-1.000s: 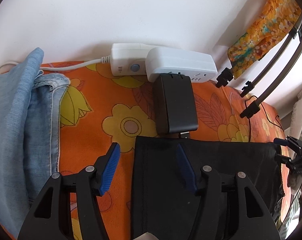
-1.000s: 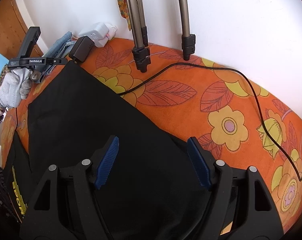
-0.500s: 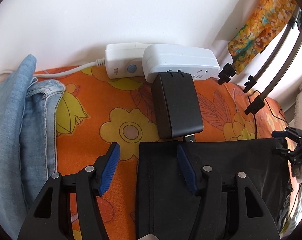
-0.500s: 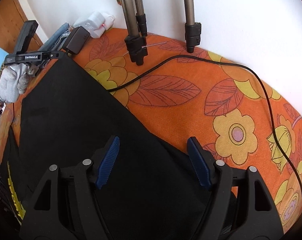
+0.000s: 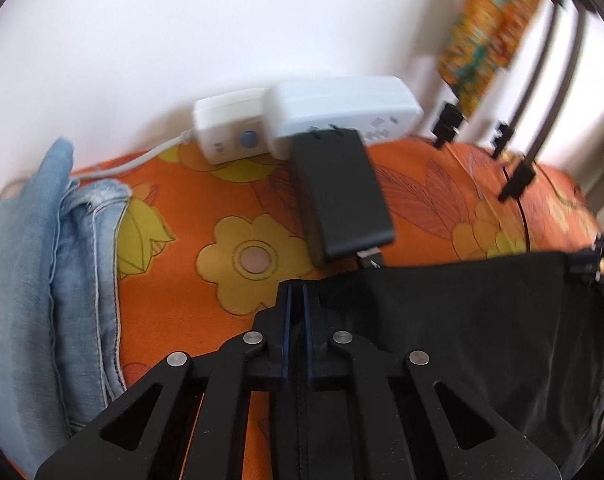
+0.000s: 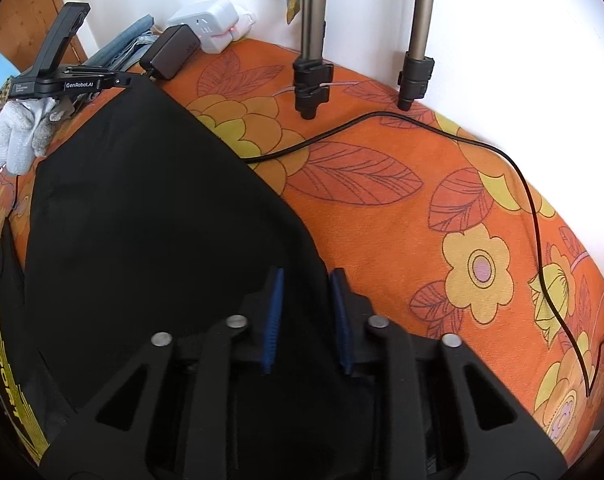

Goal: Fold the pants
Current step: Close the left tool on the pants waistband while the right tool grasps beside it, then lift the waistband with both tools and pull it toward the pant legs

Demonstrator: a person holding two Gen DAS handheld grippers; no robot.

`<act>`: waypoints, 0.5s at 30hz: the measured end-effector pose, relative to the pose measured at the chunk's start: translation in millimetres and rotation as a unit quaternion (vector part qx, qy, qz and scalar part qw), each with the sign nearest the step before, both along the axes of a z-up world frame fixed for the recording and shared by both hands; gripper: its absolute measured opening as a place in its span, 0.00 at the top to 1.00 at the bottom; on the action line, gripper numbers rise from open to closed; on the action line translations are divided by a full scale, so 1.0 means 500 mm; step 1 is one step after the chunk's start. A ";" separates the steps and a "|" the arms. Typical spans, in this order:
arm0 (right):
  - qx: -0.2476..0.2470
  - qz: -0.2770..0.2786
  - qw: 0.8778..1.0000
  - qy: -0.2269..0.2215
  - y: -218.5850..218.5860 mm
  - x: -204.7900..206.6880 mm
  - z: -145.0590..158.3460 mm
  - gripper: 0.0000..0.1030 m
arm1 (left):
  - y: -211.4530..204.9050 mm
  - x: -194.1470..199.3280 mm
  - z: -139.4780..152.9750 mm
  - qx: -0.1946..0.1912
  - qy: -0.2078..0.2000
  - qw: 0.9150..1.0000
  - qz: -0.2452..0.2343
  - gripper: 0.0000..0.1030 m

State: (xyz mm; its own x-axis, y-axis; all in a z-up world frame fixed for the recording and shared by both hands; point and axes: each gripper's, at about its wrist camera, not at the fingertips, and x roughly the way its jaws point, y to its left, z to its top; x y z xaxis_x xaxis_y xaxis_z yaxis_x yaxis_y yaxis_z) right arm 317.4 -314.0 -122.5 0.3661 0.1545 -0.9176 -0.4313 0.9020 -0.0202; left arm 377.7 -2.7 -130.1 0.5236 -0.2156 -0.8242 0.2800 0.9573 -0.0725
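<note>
Left tool, left wrist view: its blue pads are pressed together on the near corner of the black pants, pinching the hem. The pants lie spread on an orange flowered cover, just short of a black power adapter plugged into a white power strip; folded jeans sit at the left.

Right tool, right wrist view: the jaws are closing over the far edge of the pants, with cloth between the pads. The left tool holds the opposite corner. The fabric looks thin, light and limp, probably slippery; it should sag between grips, so corners and hems are the sensible holds. A black cable lies just beside the edge and might snag.
</note>
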 end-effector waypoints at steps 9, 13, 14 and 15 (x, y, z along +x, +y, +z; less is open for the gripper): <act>-0.025 0.001 1.000 -0.018 0.027 -0.023 -0.006 0.94 | -0.019 -0.035 0.009 0.037 -0.047 0.998 -0.008 0.97; -0.026 -0.001 0.999 -0.031 0.035 -0.027 -0.005 0.95 | -0.008 -0.051 0.030 0.027 -0.064 0.998 0.001 0.97; -0.025 -0.002 0.999 -0.033 0.035 -0.030 -0.003 0.95 | -0.008 -0.054 0.035 0.024 -0.065 0.998 0.001 0.97; -0.024 -0.002 0.999 -0.037 0.036 -0.031 0.001 0.95 | -0.006 -0.056 0.041 0.022 -0.067 0.998 0.001 0.97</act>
